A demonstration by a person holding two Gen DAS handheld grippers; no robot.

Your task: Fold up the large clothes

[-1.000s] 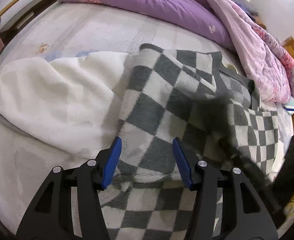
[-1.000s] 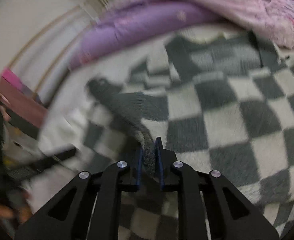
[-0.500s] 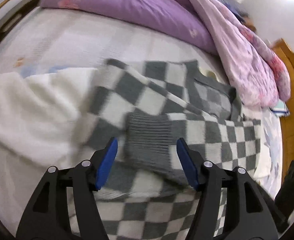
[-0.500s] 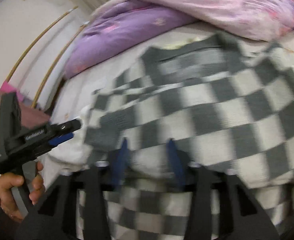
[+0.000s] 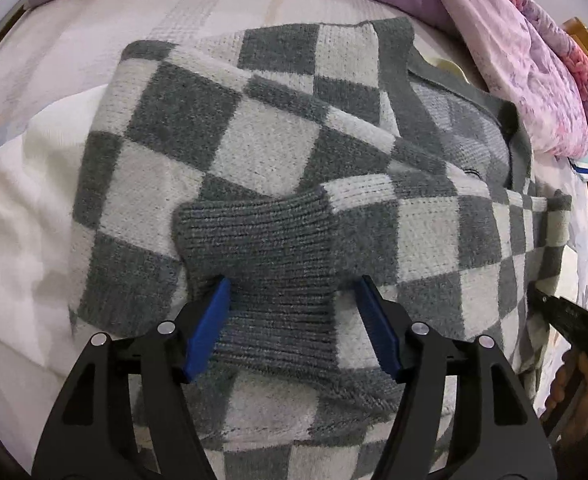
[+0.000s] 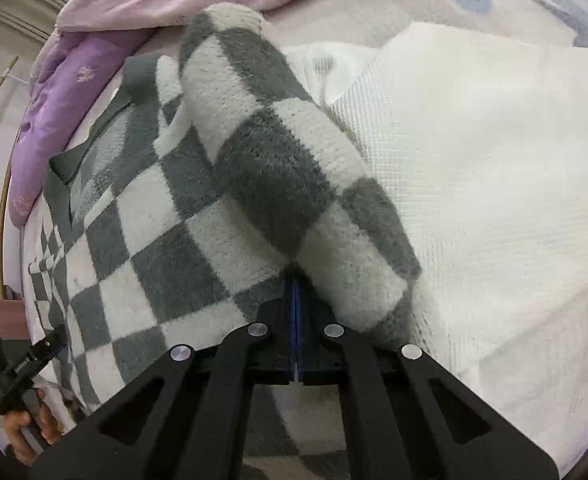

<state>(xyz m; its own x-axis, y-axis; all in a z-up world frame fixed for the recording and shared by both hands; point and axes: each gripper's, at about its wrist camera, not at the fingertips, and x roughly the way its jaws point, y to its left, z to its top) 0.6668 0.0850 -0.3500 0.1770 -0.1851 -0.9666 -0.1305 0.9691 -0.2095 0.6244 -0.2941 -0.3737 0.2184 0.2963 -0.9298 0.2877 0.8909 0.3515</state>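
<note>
Left tool (image 5: 292, 320) hovers low over the sweater (image 5: 222, 136), its blue fingers (image 5: 210, 328) spread wide on either side of the ribbed grey cuff (image 5: 262, 248) and holding nothing. That sleeve lies folded across the checked body, probably to narrow the garment before the next fold. The sweater is spread on the bed (image 5: 94, 28), partly over a white garment (image 5: 10, 216) at the left, with a purple quilt (image 5: 525, 40) along the far edge. Half a second ago this tool sat farther back; now the cuff fills the gap between its fingers.

From the right view, the right tool (image 6: 297, 312) has its fingers pressed together. A rolled fold of sweater (image 6: 278, 168) meets the tips, but whether cloth is pinched I cannot tell. Half a second ago this tool was open above the flat body; now it is closed beside the white garment (image 6: 473, 168).
</note>
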